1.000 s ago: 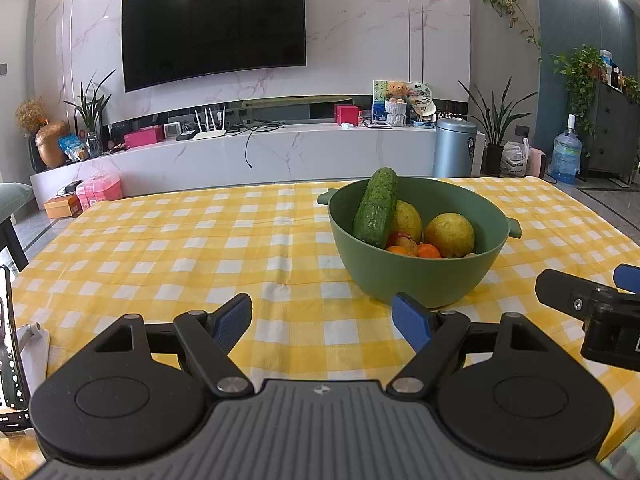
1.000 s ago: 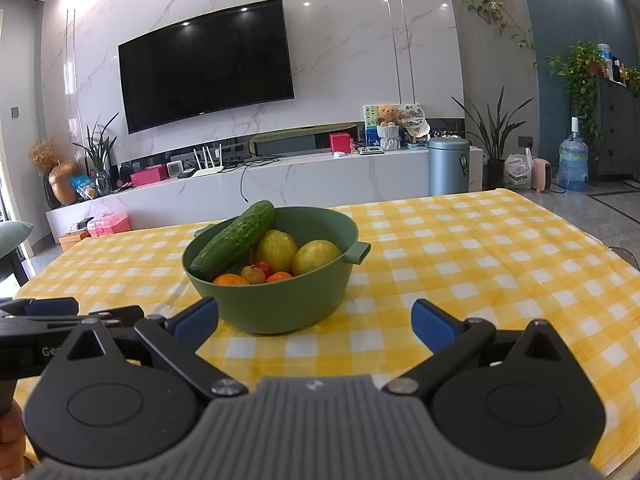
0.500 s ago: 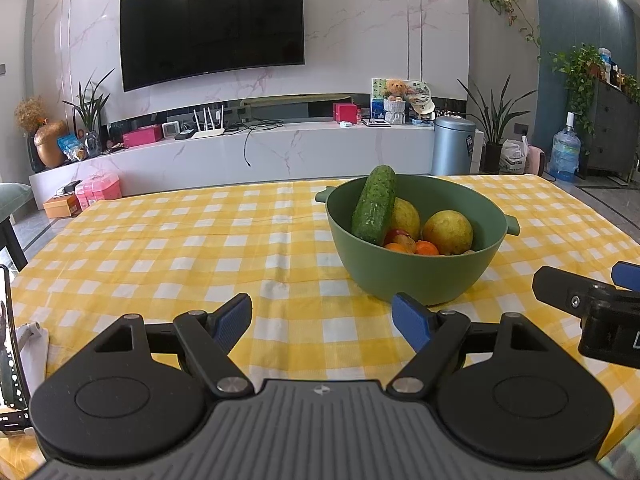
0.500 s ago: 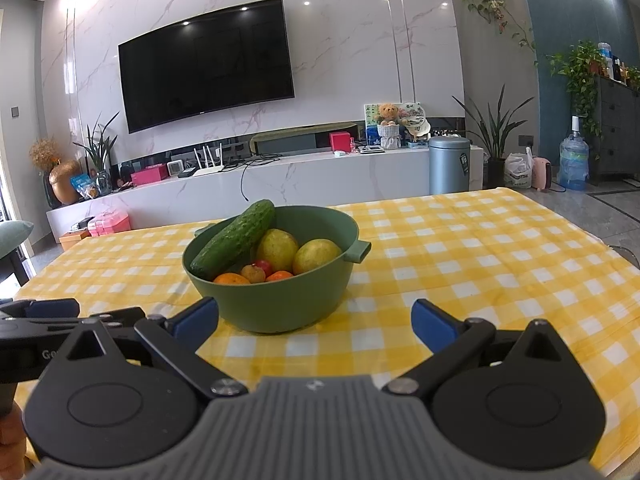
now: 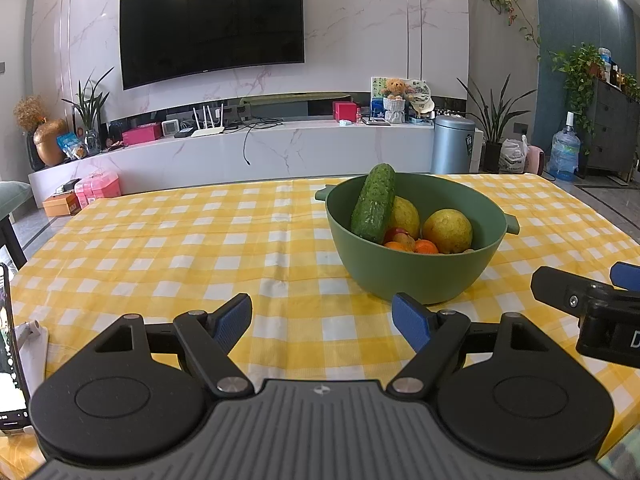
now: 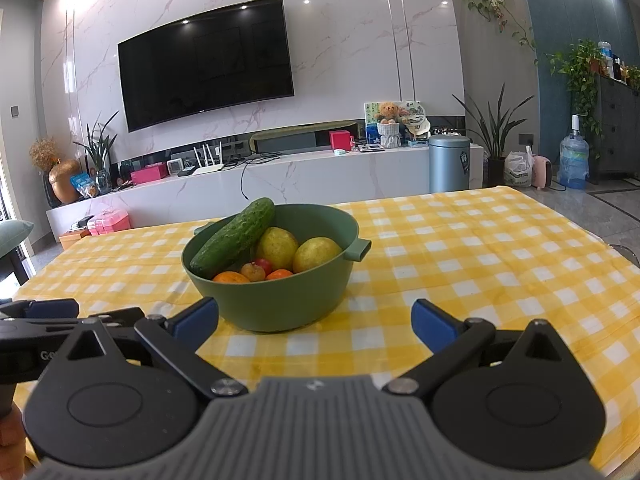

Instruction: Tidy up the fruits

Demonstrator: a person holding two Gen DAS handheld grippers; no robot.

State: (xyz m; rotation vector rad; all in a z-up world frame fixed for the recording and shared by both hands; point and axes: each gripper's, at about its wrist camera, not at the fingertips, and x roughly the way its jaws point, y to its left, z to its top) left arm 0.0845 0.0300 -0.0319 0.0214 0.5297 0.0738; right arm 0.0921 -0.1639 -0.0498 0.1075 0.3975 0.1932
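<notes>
While both your grippers hang low over the near edge of the tabletop (image 5: 168, 248), the left gripper (image 5: 322, 318) and the right gripper (image 6: 316, 320) each stand with jaws spread wide and nothing between them. The fruit sits heaped in the green bowl (image 6: 276, 304) toward the middle, a cucumber (image 6: 234, 236) leaning on its rim. That fits either fruit waiting to be sorted out or fruit already gathered, so I can't judge which step you're in.

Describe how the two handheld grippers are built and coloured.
Both the left gripper and the right gripper match: a grey ribbed body, black linkage arms with silver pivot screws, round black discs, and blue fingertip pads.
</notes>
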